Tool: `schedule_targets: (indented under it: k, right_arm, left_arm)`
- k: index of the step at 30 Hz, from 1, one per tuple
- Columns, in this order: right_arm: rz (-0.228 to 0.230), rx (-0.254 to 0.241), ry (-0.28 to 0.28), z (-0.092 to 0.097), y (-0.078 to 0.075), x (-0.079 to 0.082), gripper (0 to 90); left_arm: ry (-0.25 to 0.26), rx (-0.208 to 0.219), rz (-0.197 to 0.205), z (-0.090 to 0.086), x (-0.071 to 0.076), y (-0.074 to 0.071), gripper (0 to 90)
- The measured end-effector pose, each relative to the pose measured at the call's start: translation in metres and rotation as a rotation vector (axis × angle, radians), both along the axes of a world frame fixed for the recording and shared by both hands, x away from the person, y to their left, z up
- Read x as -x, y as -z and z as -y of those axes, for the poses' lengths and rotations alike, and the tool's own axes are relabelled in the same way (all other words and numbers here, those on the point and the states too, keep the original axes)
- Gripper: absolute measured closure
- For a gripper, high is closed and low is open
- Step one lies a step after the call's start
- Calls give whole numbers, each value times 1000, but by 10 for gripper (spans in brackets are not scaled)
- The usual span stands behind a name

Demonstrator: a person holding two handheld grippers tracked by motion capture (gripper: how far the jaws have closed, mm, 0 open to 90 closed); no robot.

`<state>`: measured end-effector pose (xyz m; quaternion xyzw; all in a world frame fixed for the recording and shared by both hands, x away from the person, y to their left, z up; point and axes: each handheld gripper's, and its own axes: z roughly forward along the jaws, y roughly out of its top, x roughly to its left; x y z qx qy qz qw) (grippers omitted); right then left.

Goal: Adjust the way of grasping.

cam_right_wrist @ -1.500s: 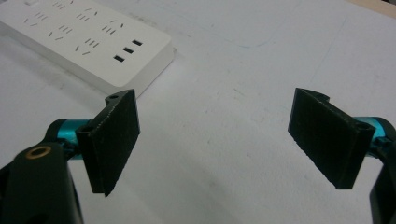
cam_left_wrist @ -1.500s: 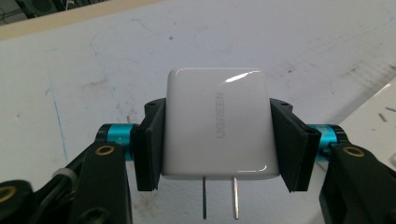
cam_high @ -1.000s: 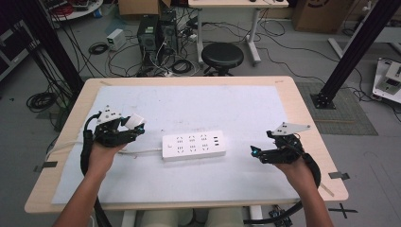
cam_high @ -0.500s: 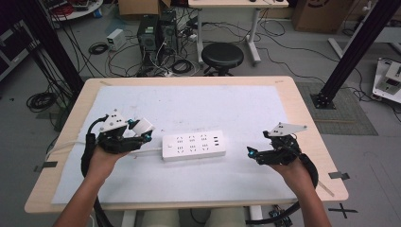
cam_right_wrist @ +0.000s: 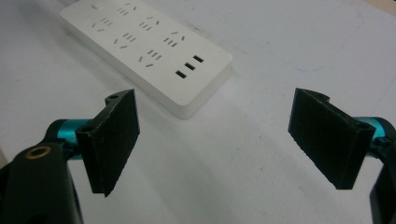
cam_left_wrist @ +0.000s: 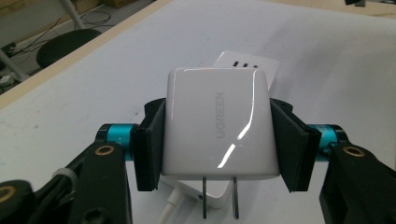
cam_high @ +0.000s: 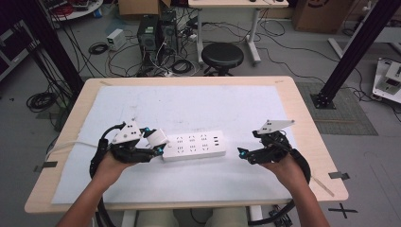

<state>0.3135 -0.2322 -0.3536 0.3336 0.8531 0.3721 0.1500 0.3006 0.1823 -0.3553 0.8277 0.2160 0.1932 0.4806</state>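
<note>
A white power strip (cam_high: 194,145) lies flat in the middle of the white mat; in the right gripper view the power strip (cam_right_wrist: 149,51) shows its sockets and USB ports. My left gripper (cam_high: 158,144) is shut on a white charger plug (cam_high: 158,137) and holds it just above the strip's left end. In the left gripper view my left gripper (cam_left_wrist: 217,140) clamps the charger plug (cam_left_wrist: 217,126) by its sides, its two prongs pointing down toward the power strip (cam_left_wrist: 247,67). My right gripper (cam_high: 242,153) stands open just right of the strip; the right gripper (cam_right_wrist: 215,140) has nothing between its pads.
The wooden table (cam_high: 302,118) is covered by a white mat (cam_high: 189,104). The strip's white cable (cam_high: 71,145) runs off to the left edge. A black stool (cam_high: 222,56), computer cases and cables stand on the floor beyond the far edge.
My left gripper has carried the charger plug rightward to the strip's left end. The right gripper has moved a little left toward the strip's right end.
</note>
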Motion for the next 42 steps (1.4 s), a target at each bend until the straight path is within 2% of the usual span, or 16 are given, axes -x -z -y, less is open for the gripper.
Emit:
schedule_targets:
  k: [3, 7, 9, 11, 13, 15, 20, 23, 31, 37, 39, 42]
  right_arm:
    - [-18, -19, -18, -7, -3, 0, 168]
    - [-22, -17, -36, -15, -6, 0, 168]
    - [-40, -19, -44, -20, -7, 0, 168]
    - [-61, -30, -60, -23, -7, 0, 168]
    - [-81, -60, -76, -27, -7, 0, 169]
    - [-108, -85, -91, -31, -8, 0, 169]
    - [-122, -131, -112, -41, -11, -1, 170]
    - [-156, -172, -131, -48, -11, -2, 170]
    - [-229, -216, -154, -61, -11, -9, 170]
    - [-321, -273, -183, -70, -10, -15, 170]
    - [-339, -298, -192, -73, -10, -17, 170]
    - [-359, -304, -195, -76, -10, -18, 170]
  left_arm:
    - [24, -11, 8, 6, 1, 1, 426]
    - [60, -14, 19, 15, 3, 2, 426]
    - [84, -28, 31, 20, 5, 3, 425]
    - [106, -60, 42, 24, 6, 3, 426]
    - [126, -79, 48, 27, 6, 5, 426]
    - [146, -79, 58, 30, 7, 6, 426]
    - [207, -79, 111, 35, 10, 6, 425]
    - [232, -80, 136, 37, 12, 6, 426]
    - [249, -91, 155, 40, 12, 7, 426]
    - [282, -98, 179, 46, 11, 8, 426]
    - [287, -93, 180, 49, 11, 8, 425]
    - [295, -87, 184, 52, 10, 8, 425]
